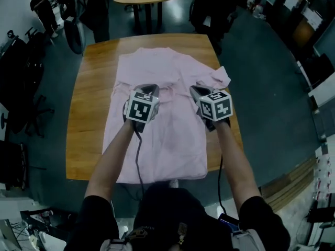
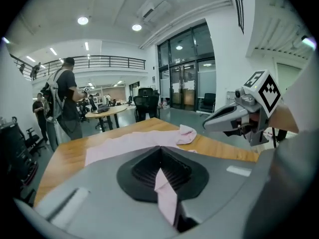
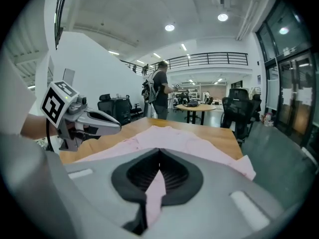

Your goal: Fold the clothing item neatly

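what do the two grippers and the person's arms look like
The left gripper and right gripper are grey, with tapered jaws lined by black ribbed pads. Each carries a white cube printed with black square markers. A black cable runs from each back toward the person, who wears a dark top with short sleeves; the forearms are bare.

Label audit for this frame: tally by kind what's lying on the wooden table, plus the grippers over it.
pink shirt: 1
grippers: 2, the left gripper and the right gripper, each with fingers shut on a pinch of the shirt
total: 3
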